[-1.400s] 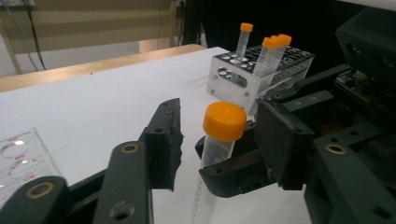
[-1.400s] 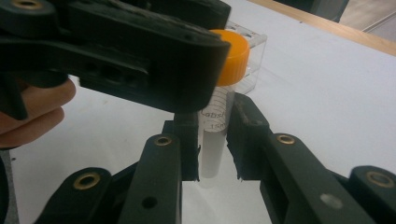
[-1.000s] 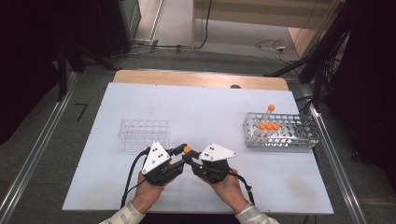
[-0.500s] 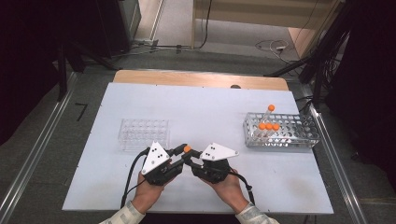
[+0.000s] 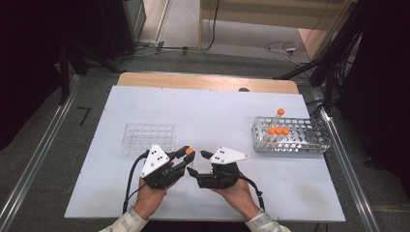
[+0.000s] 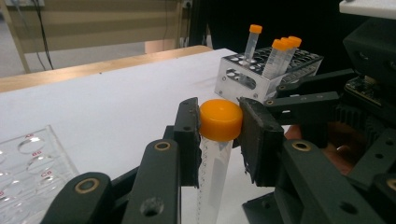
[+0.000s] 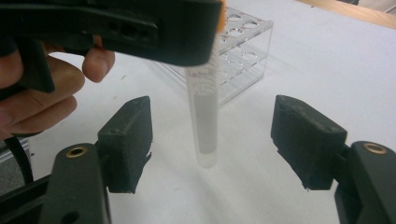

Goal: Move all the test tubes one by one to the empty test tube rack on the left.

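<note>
A clear tube with an orange cap (image 6: pixel 220 119) hangs upright between my two hands over the near middle of the white table. My left gripper (image 6: pixel 219 135) is shut on its cap (image 5: pixel 189 151), pads pressing both sides. The tube's body (image 7: pixel 205 116) hangs between the jaws of my right gripper (image 7: pixel 215 126), which have just been opening and stand wide apart, touching nothing. In the high view the left gripper (image 5: pixel 187 153) and the right gripper (image 5: pixel 197 163) meet tip to tip.
An empty clear plastic rack (image 5: pixel 147 137) stands just beyond the left hand. A metal rack (image 5: pixel 290 137) at the right holds several orange-capped tubes (image 5: pixel 278 128). A wooden strip (image 5: pixel 208 82) edges the table's far side.
The right gripper's jaws have spread apart away from the tube. Both hands have kept their place, and the left gripper still holds the cap.
</note>
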Demonstrator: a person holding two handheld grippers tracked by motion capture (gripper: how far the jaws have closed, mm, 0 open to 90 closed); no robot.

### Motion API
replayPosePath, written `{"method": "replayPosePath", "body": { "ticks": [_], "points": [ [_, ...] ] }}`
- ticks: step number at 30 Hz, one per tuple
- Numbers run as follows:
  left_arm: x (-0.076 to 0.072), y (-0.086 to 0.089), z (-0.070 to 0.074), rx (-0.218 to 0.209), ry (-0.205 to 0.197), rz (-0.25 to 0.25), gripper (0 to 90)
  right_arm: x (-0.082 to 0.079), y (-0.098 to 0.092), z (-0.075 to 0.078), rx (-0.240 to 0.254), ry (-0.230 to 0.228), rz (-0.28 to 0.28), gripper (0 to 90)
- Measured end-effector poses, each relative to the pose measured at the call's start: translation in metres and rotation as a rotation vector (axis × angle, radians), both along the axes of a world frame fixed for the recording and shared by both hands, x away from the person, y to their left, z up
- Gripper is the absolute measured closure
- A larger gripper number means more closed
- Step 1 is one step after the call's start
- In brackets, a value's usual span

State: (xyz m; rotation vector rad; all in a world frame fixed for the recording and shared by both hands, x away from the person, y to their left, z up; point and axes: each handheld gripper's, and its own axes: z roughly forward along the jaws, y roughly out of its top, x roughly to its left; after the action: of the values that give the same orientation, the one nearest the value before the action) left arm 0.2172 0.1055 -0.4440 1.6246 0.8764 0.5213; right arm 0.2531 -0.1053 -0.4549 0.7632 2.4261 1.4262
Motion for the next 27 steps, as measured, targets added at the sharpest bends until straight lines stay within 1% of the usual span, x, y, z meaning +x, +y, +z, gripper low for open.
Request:
{"method": "replayPosePath", "body": {
  "ticks": [3, 5, 6, 7, 8, 9, 11, 12, 13, 18, 21, 23, 27],
  "points": [
    [0.001, 0.007, 0.003, -0.016, -0.002, 0.016, 69.7, 0.0, -0.005, 0.0, -0.008, -0.002, -0.009, 26.3],
    [0.002, 0.013, 0.005, -0.041, 0.0, 0.032, 69.7, 0.0, -0.01, 0.001, -0.006, 0.004, -0.024, 25.4],
    [0.002, 0.016, 0.006, -0.051, 0.004, 0.042, 69.7, 0.001, -0.013, 0.001, -0.008, -0.002, -0.028, 24.9],
    [0.003, 0.02, 0.007, -0.05, 0.002, 0.052, 69.7, 0.001, -0.016, 0.001, -0.007, -0.003, -0.036, 24.7],
    [0.003, 0.023, 0.008, -0.054, 0.001, 0.064, 69.7, 0.004, -0.024, 0.001, -0.005, -0.002, -0.06, 24.1],
    [0.004, 0.026, 0.009, -0.056, 0.001, 0.074, 69.7, 0.004, -0.024, 0.001, -0.005, -0.002, -0.06, 24.1],
    [0.005, 0.033, 0.012, -0.06, 0.004, 0.1, 69.7, 0.006, -0.033, 0.001, 0.002, 0.008, -0.079, 23.8],
    [0.006, 0.036, 0.013, -0.066, -0.002, 0.113, 69.7, 0.008, -0.04, 0.001, 0.002, 0.006, -0.098, 23.6],
    [0.006, 0.04, 0.014, -0.069, -0.008, 0.128, 69.7, 0.008, -0.04, 0.001, 0.002, 0.006, -0.098, 23.6],
    [0.008, 0.056, 0.021, -0.091, -0.022, 0.177, 69.7, 0.012, -0.056, 0.005, 0.009, 0.001, -0.141, 23.6],
    [0.009, 0.063, 0.024, -0.09, -0.034, 0.201, 69.7, 0.013, -0.064, 0.007, 0.016, -0.003, -0.158, 23.5],
    [0.011, 0.066, 0.026, -0.091, -0.037, 0.219, 69.7, 0.013, -0.068, 0.007, 0.014, -0.005, -0.17, 23.6],
    [0.013, 0.072, 0.03, -0.089, -0.057, 0.248, 69.7, 0.012, -0.076, 0.006, 0.007, -0.006, -0.183, 23.6]
  ]
}}
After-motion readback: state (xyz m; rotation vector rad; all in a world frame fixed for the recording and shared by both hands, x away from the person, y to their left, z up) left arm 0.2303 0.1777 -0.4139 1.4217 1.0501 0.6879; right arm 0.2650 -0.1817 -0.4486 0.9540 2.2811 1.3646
